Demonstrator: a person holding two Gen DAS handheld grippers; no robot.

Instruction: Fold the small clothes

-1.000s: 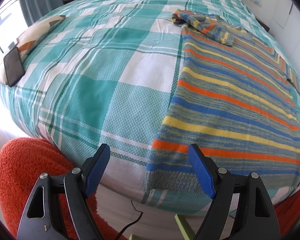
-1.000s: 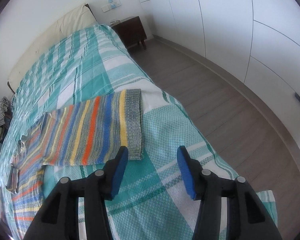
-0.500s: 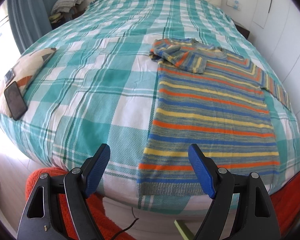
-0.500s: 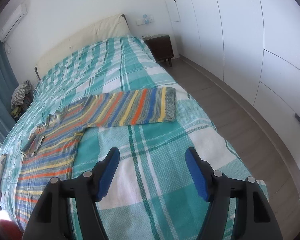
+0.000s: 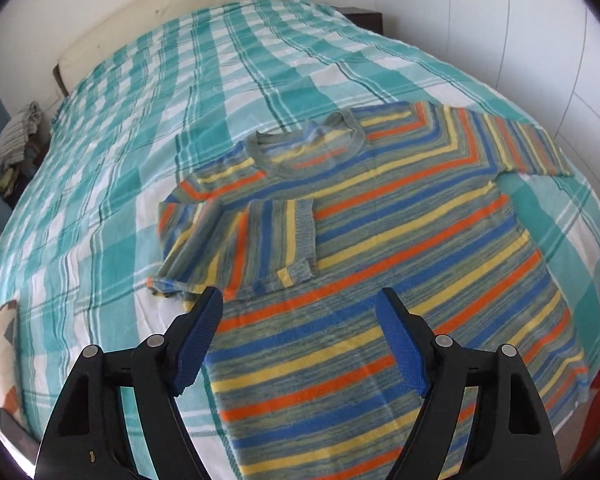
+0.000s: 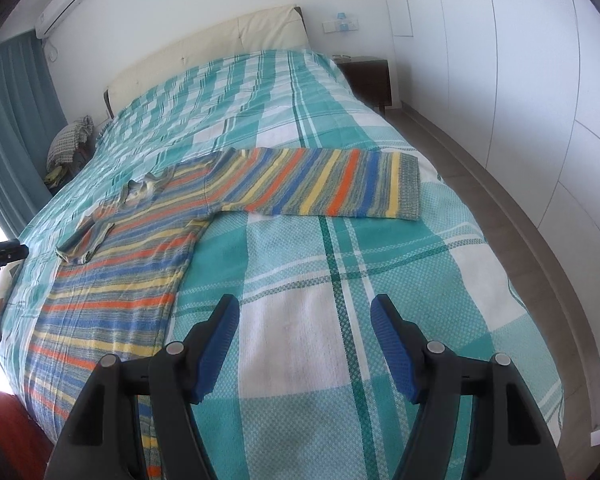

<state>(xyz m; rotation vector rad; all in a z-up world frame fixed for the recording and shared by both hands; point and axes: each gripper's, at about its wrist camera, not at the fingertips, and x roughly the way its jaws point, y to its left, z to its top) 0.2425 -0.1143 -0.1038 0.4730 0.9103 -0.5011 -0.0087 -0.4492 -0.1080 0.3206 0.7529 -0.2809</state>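
Tongs on both sides hang open and empty as the left tongs (image 5: 298, 340) swing over the striped sweater (image 5: 380, 280); right tongs (image 6: 304, 344) widen above the bed (image 6: 300, 80), with one sleeve (image 6: 324, 188) left to fold

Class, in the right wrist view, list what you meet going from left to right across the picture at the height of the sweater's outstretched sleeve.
Teal curtain → folded-in sleeve → neckline → outstretched sleeve → wooden floor → white wardrobe doors.

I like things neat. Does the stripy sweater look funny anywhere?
A little lopsided. On the sweater, one sleeve is folded in over the chest, a bit bunched, while the other sleeve lies stretched straight out on the bed.
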